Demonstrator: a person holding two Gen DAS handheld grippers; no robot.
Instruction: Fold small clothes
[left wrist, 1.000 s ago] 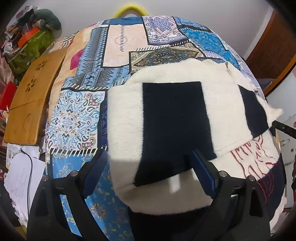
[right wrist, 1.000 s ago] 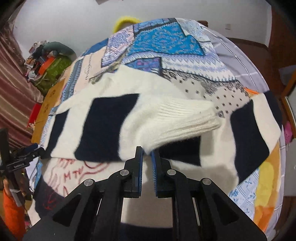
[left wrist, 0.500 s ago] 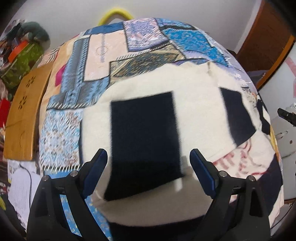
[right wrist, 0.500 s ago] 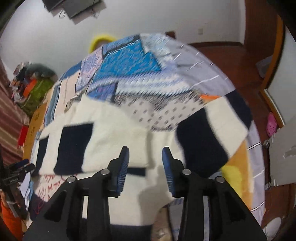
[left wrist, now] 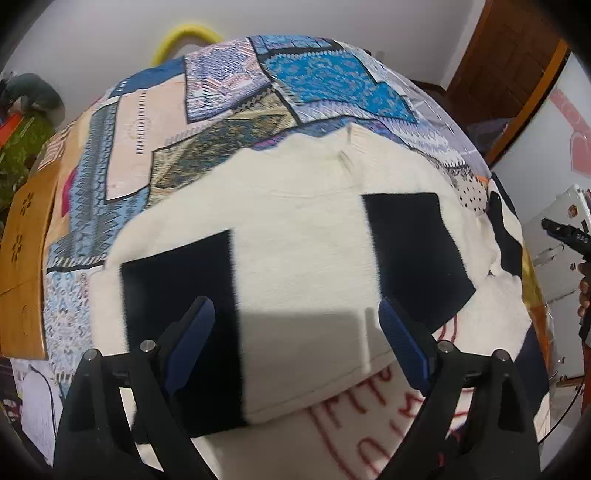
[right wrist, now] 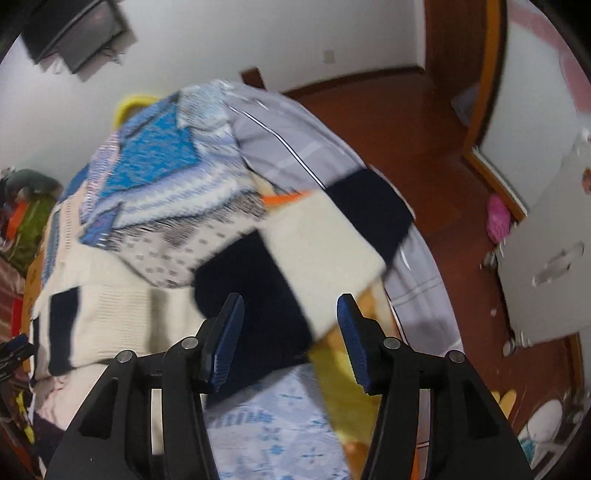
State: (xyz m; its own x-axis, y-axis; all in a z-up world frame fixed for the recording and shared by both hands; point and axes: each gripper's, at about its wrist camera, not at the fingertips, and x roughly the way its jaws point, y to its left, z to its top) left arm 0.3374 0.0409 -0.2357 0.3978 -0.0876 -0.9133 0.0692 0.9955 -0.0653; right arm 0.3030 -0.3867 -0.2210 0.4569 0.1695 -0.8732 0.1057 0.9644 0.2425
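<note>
I see the cream-and-navy sweater (left wrist: 303,258) lying flat — left gripper (left wrist: 295,341) spread wide, empty; right gripper (right wrist: 291,339) has just been opening, empty too.

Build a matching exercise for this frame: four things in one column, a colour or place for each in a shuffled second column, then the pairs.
Things:
1. sweater
2. wooden board
3. curved tube
4. slipper

Colour or place:
A. yellow, at the bed's far end
B. pink, on the red-brown floor
C. cream with dark navy blocks, spread on the patterned bedspread
D. tan with flower cut-outs, along the bed's left edge in the left wrist view

Pairs: 1-C, 2-D, 3-A, 4-B
</note>
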